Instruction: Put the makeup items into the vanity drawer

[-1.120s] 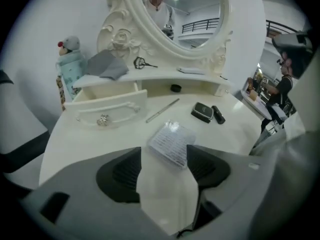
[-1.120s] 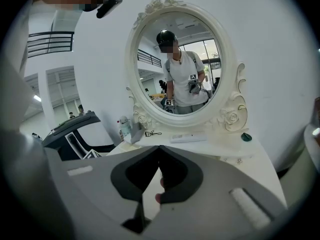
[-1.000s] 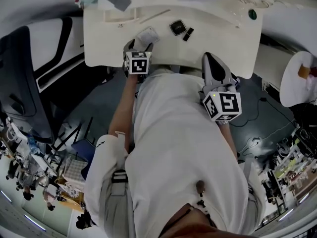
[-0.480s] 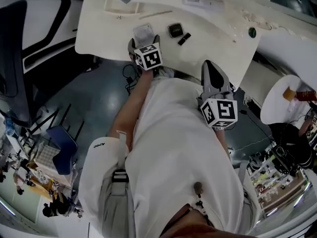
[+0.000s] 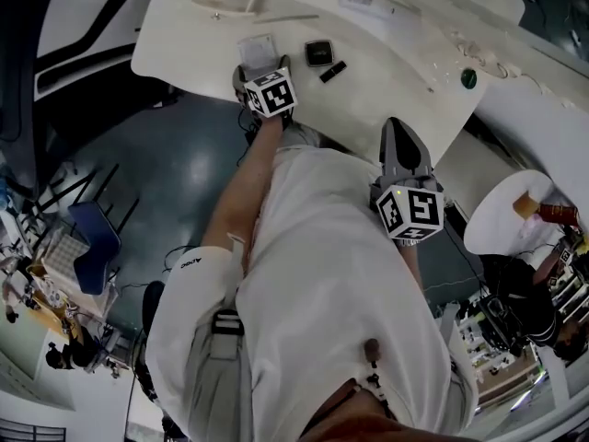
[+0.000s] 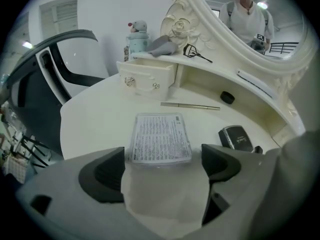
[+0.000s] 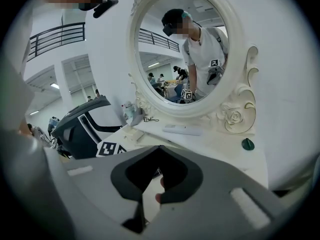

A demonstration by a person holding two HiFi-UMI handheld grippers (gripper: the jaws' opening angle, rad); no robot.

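Left gripper view looks along the left tool (image 6: 162, 153). Its jaws have just been opening and now stand wide apart, released, pressing on nothing. A flat clear packet (image 6: 160, 138) with a printed label lies on the white worktop (image 6: 95, 124). Its near end just reaches in between the jaw tips without touching either pad. Just past the right jaw, beside the packet, sits a dark compact (image 6: 236, 137), with the end of a small black tube (image 6: 257, 149) near its right side. Farther ahead of the tool a thin pencil (image 6: 190, 105) lies crosswise. Beyond it to the right, a small round black pot (image 6: 227, 97) rests under the shelf. Ahead and to the left stands the little drawer (image 6: 147, 79) with two knobs, pushed shut. On the shelf above it are a grey cloth (image 6: 162, 45), a pair of glasses (image 6: 196, 53) and a small toy figure (image 6: 137, 34), with the ornate mirror (image 6: 240, 24) behind.

In the head view the right tool (image 5: 396, 125) is by the worktop's front edge, well to the right of the makeup. It is clenched: the right gripper view shows its jaw tips meeting. Far ahead of it, at the mirror's foot, lie a white bar (image 7: 182, 129) and a green round thing (image 7: 248, 144).
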